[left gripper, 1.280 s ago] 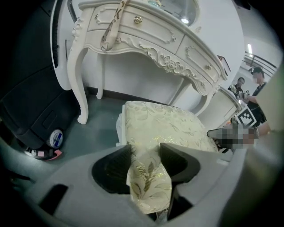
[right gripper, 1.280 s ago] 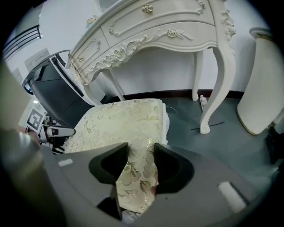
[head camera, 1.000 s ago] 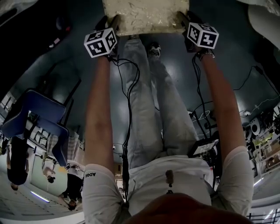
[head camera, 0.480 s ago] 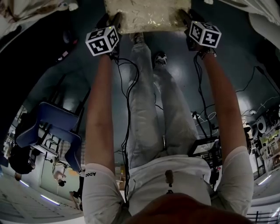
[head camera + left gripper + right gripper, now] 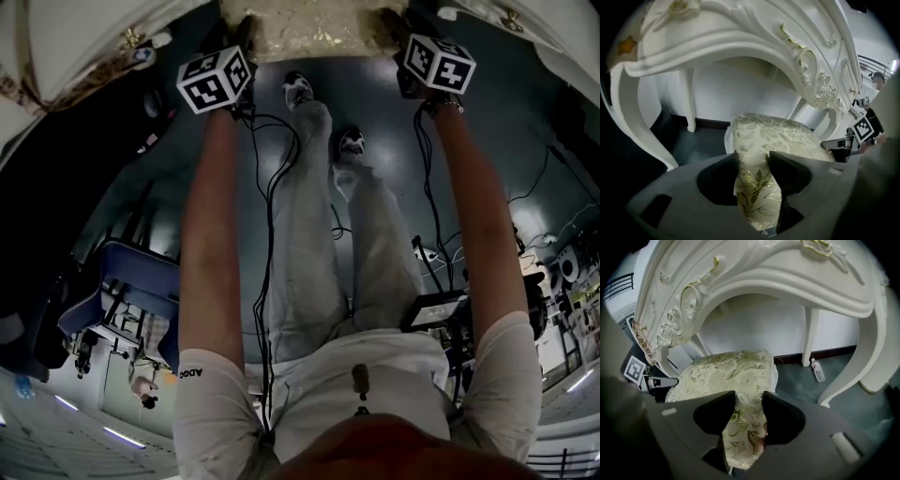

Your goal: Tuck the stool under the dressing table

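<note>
Floor (image 5: 394,141) is a dark blue-grey, kinda glossy, with black cables (image 5: 536,178) snaking over it on the right and a blue chair (image 5: 141,277) off to the left. Far wall (image 5: 740,93) is plain white with a dark skirting board (image 5: 834,352) along the bottom, and a clear plastic bottle (image 5: 817,370) lies on the floor just near it.

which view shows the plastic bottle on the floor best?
Right gripper view: the bottle lies in plain sight on the dark floor, just beside the foot of the dressing table back leg. The left gripper view and the head view don't show it at all.
</note>
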`<state>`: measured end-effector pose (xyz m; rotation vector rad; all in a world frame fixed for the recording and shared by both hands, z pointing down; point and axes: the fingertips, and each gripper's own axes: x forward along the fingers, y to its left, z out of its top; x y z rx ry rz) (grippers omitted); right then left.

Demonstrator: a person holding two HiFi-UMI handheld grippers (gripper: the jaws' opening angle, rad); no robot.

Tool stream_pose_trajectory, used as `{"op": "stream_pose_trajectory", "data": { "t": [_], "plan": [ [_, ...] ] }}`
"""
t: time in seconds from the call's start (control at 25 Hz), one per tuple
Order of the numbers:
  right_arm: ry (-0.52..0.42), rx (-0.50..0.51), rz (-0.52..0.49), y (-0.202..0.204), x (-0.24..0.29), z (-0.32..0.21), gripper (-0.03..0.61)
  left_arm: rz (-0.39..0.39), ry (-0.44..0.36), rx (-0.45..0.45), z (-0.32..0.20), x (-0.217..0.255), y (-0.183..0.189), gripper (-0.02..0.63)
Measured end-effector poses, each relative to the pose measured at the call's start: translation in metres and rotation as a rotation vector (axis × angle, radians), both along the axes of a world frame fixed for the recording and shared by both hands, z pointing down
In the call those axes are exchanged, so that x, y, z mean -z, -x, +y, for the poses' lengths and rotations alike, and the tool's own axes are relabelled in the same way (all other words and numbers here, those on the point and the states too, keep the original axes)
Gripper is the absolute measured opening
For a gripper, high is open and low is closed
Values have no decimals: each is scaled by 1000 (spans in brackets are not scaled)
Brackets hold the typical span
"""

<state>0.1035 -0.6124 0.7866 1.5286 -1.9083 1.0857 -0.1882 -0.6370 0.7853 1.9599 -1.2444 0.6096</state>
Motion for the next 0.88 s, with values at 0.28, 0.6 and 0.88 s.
{"op": "stream_pose_trajectory", "data": {
  "t": [0.28, 0.6, 0.88],
  "plan": [
    [-55, -18, 0, -6, 1, -39, 199, 24, -65, 5, -41, 1, -5, 216],
    [-72, -30, -35, -14, 5, -55, 214, 58, -65, 41, -52, 4, -8, 235],
    [-17, -17, -49, -8, 9, -2, 221, -22, -57, -11, -4, 22, -15, 252]
  ]
}}
